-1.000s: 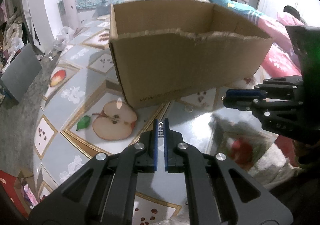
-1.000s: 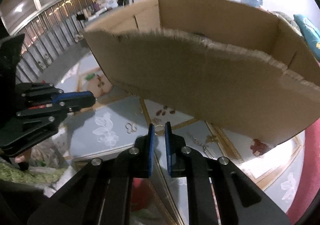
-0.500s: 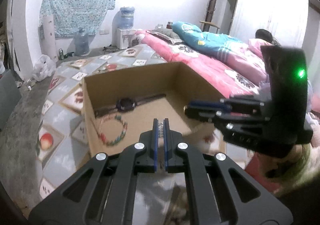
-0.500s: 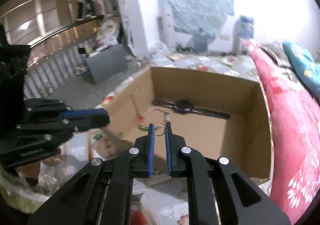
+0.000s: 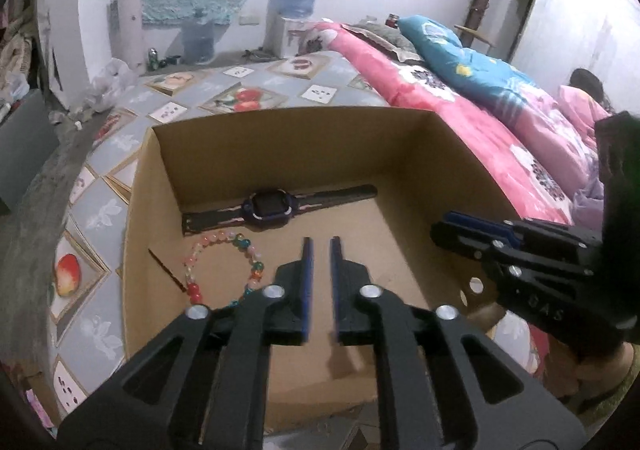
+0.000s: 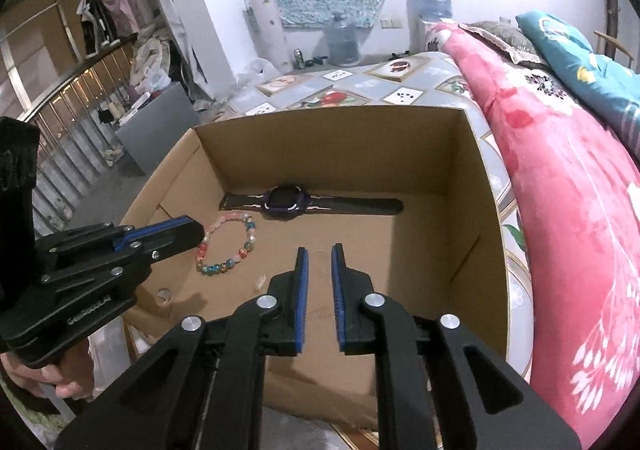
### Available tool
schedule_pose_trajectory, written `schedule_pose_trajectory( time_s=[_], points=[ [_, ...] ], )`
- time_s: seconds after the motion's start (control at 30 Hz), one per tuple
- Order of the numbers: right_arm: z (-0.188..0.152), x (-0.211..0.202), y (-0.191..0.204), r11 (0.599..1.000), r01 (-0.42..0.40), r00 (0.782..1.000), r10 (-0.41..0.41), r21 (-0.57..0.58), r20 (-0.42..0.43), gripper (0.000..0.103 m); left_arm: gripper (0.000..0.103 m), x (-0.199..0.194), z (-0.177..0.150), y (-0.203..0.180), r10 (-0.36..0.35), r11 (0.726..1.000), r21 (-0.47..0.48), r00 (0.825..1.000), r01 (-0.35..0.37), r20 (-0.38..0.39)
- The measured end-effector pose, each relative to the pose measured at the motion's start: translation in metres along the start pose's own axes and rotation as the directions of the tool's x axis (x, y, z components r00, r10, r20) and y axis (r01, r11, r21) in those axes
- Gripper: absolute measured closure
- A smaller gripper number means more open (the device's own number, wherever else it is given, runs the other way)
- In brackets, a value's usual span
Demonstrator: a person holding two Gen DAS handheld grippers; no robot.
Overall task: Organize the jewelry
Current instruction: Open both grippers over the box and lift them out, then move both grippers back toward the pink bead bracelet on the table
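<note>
I am holding my left tool [image 5: 320, 250] and my right tool [image 6: 319, 256] side by side over the open cardboard box [image 5: 472, 154], tipped down into it so that anything let go drops inside; both sets of jaws are opening and I see nothing between them. Below, the beaded bracelet [image 5: 224, 270] is lying flat in a loose ring, and just beyond it the watch [image 5: 270, 206] is resting along the far wall, its strap stretched left to right
</note>
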State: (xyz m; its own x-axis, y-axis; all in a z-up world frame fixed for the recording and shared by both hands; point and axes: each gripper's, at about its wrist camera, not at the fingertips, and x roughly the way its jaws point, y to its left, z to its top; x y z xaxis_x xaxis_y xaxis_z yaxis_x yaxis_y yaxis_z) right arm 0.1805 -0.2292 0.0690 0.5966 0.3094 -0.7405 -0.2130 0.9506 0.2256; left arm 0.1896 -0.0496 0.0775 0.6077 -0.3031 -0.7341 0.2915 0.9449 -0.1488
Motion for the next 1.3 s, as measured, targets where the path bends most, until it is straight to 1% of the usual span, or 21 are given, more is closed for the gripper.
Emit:
schedule_pose_trajectory(
  time_s=[0.03,0.07,0.13,0.17,0.2,0.23,0.33,0.4,0.47,0.53,0.63,0.7,0.73,0.8,1.07,1.13,1.3],
  points=[
    [-0.001,-0.001,-0.001,1.0,0.0,1.0,0.0,0.0,0.007,0.077,0.082,-0.001,0.0,-0.001,0.009,1.0,0.001,1.0,-0.009,0.008],
    [-0.001,-0.003,-0.001,1.0,-0.007,1.0,0.007,0.003,0.016,0.074,0.081,-0.002,0.0,-0.002,0.013,1.0,0.002,1.0,-0.013,0.014],
    [0.0,-0.006,-0.003,1.0,-0.024,0.999,0.023,0.006,0.027,0.073,0.075,-0.005,0.0,-0.003,0.024,1.0,0.0,0.999,-0.024,0.02],
    [0.0,-0.009,-0.002,1.0,-0.029,0.999,0.029,0.003,0.04,0.07,0.073,-0.007,0.0,-0.003,0.032,0.999,-0.002,0.999,-0.032,0.023],
    [-0.001,-0.013,-0.001,1.0,-0.029,0.998,0.029,0.001,0.051,0.065,0.069,-0.008,0.0,-0.003,0.043,0.999,-0.004,0.999,-0.043,0.027],
    [-0.001,-0.015,0.0,1.0,-0.027,0.998,0.027,0.0,0.061,0.064,0.065,-0.01,0.0,-0.004,0.054,0.999,-0.008,0.998,-0.054,0.03],
    [-0.001,-0.024,0.0,1.0,-0.03,0.996,0.03,0.002,0.089,0.056,0.062,-0.017,-0.001,-0.004,0.072,0.997,-0.028,0.997,-0.071,0.042],
    [-0.002,-0.029,0.001,1.0,-0.027,0.995,0.027,0.001,0.101,0.05,0.057,-0.024,-0.003,-0.004,0.082,0.996,-0.04,0.995,-0.08,0.051],
    [-0.003,-0.035,0.003,1.0,-0.019,0.993,0.02,-0.005,0.113,0.046,0.056,-0.031,-0.005,-0.005,0.094,0.995,-0.044,0.993,-0.091,0.067],
    [-0.004,-0.041,0.003,1.0,-0.021,0.991,0.022,-0.004,0.129,0.041,0.051,-0.041,-0.007,-0.007,0.103,0.994,-0.044,0.991,-0.099,0.089],
    [-0.005,-0.051,0.006,1.0,-0.012,0.988,0.013,-0.004,0.154,0.034,0.049,-0.055,-0.008,-0.01,0.109,0.994,-0.046,0.987,-0.104,0.117],
    [-0.006,-0.059,0.008,1.0,-0.001,0.985,0.003,-0.007,0.175,0.027,0.047,-0.064,-0.01,-0.013,0.118,0.993,-0.045,0.984,-0.113,0.133],
    [-0.006,-0.062,0.008,1.0,0.003,0.983,-0.001,-0.008,0.183,0.026,0.045,-0.068,-0.011,-0.014,0.12,0.992,-0.043,0.983,-0.115,0.142],
    [-0.008,-0.071,0.011,1.0,0.016,0.98,-0.014,-0.013,0.2,0.019,0.044,-0.076,-0.014,-0.016,0.122,0.992,-0.042,0.981,-0.117,0.153],
    [-0.013,-0.093,0.028,0.996,0.078,0.971,-0.064,-0.051,0.23,0.007,0.04,-0.104,-0.03,-0.019,0.13,0.991,-0.055,0.973,-0.121,0.19],
    [-0.015,-0.098,0.034,0.993,0.094,0.97,-0.076,-0.068,0.232,0.007,0.039,-0.111,-0.035,-0.017,0.136,0.99,-0.061,0.971,-0.126,0.196],
    [-0.02,-0.105,0.051,0.979,0.173,0.962,-0.143,-0.11,0.234,0.007,0.037,-0.128,-0.05,-0.006,0.151,0.987,-0.086,0.967,-0.136,0.206]
  ],
)
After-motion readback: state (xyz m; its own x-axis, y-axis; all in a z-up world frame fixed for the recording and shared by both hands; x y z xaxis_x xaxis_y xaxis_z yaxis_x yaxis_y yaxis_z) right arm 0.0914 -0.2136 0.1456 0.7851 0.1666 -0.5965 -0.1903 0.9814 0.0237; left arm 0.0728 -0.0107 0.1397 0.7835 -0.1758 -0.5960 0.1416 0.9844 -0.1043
